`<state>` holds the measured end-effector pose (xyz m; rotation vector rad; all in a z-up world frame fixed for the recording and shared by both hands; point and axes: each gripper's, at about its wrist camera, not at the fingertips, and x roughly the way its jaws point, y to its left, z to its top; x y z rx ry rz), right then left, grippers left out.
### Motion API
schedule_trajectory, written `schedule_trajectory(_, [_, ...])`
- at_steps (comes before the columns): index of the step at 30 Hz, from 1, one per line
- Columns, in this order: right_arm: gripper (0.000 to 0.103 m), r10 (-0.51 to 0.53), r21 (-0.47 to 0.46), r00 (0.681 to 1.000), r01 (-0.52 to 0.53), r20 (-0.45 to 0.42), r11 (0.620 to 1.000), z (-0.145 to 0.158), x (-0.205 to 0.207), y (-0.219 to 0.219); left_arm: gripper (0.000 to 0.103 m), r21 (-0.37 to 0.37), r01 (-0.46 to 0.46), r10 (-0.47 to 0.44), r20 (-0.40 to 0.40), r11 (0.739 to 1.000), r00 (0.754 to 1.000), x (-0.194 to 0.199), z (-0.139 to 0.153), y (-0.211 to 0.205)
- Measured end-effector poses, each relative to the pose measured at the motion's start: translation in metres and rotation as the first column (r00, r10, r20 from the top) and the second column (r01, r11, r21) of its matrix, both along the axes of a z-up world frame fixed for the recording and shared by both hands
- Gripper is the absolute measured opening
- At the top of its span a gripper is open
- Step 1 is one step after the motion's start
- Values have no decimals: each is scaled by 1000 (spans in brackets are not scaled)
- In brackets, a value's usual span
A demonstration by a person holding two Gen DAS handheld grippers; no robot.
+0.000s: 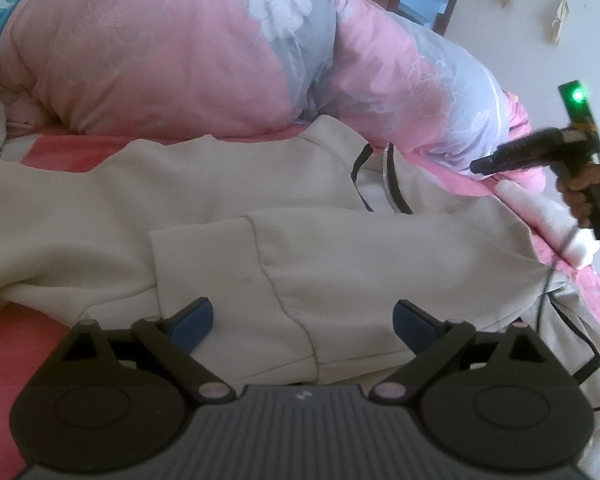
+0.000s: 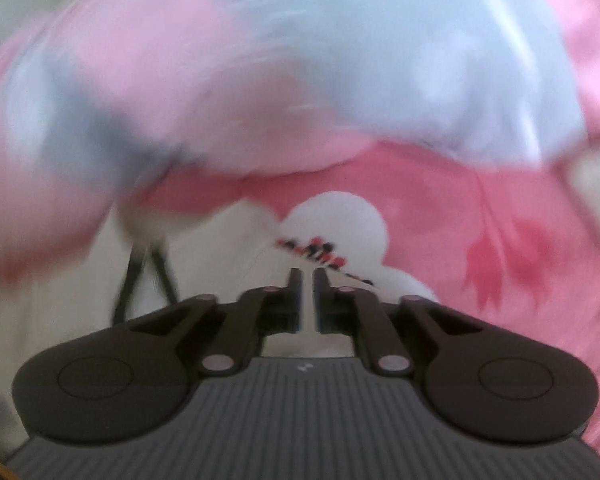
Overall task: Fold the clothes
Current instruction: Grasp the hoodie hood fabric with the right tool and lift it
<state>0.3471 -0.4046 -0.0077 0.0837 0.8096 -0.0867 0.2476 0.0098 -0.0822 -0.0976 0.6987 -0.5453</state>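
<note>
On pink bedsheet (image 1: 40,152), cream jacket (image 1: 260,208), seemingly half-folded.

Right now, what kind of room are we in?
Probably a bedroom. A puffy pink and grey floral quilt is heaped on a pink bedsheet, and a cream zip-up jacket lies spread on it for folding.

Jacket (image 1: 260,208): cream-white, with dark piping along its seams, a silvery zipper (image 1: 387,176) and dark drawcords. Quilt (image 1: 172,52): pale pink and grey-blue patches carrying white flower prints; bedsheet (image 1: 56,152): deeper pink, with darker pink leaf shapes in the right wrist view. Left gripper (image 1: 303,322): black arms, blue pads, grey ribbed body.
</note>
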Motion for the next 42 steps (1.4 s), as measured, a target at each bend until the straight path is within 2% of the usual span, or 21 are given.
schedule_trajectory(1, [35,83,-81,996,-84,-19,993,4,-1,11,97,3,0,0,1,1000,1000,1,0,0])
schedule_trajectory(3, [44,218,-234,973,-230,-76,945,5,-5,29,97,8,-2,2,3,1000,1000,1,0,-1])
schedule_trajectory(5, [46,322,-362,935,-356,-152,862,2,-7,43,97,11,-2,2,4,1000,1000,1,0,-1])
schedule_trajectory(8, [48,407,-465,863,-504,-299,728,-15,-1,58,97,10,-2,2,5,1000,1000,1,-1,-1])
schedule_trajectory(10, [51,437,-501,811,-584,-388,639,-30,5,65,97,10,-1,1,5,1000,1000,2,-1,0])
schedule_trajectory(11, [52,444,-505,792,-609,-419,612,-36,9,66,97,11,0,0,5,1000,1000,2,-1,0])
schedule_trajectory(14, [56,434,-486,764,-642,-478,593,-48,23,61,97,13,2,-2,7,1000,1000,2,-1,0])
schedule_trajectory(16, [56,406,-502,767,-636,-497,586,-59,29,58,97,14,1,-1,8,1000,1000,2,-1,0])
schedule_trajectory(17, [56,395,-511,776,-624,-492,591,-63,31,56,98,16,0,-1,9,1000,1000,2,-1,0])
schedule_trajectory(19, [55,385,-517,808,-584,-447,626,-67,33,52,98,24,0,0,13,1000,1000,1,-1,-2])
schedule_trajectory(20, [55,366,-524,834,-547,-414,653,-68,34,49,98,27,0,-1,15,1000,1000,1,-1,-2])
schedule_trajectory(23, [55,231,-551,936,-343,-264,761,-62,37,31,98,27,0,-1,15,1000,1000,0,-1,-2])
schedule_trajectory(25, [49,129,-548,978,-198,-162,813,-57,38,19,98,25,1,-1,14,1000,1000,0,-1,-1])
schedule_trajectory(26, [48,82,-530,990,-130,-113,838,-52,36,12,98,25,1,-1,14,1000,1000,0,-2,-1])
schedule_trajectory(29, [48,-21,-384,999,29,24,923,-12,6,-16,98,27,1,-1,15,1000,1000,1,-2,-1])
schedule_trajectory(32, [48,-105,-165,993,113,58,980,12,-40,-37,98,30,0,-1,16,1000,1000,1,-2,-1])
schedule_trajectory(34, [48,-158,-12,986,159,61,987,24,-72,-49,98,32,0,0,17,999,1000,1,-2,-2])
schedule_trajectory(37, [48,-222,185,975,216,12,959,18,-105,-61,98,36,-1,0,20,999,1000,1,-2,-2])
schedule_trajectory(40, [49,-225,320,974,226,-40,920,-6,-122,-59,98,33,0,0,19,999,1000,1,-2,-2])
schedule_trajectory(42, [49,-204,348,977,211,-58,913,-19,-124,-54,98,31,0,-1,19,1000,1000,2,-3,-1])
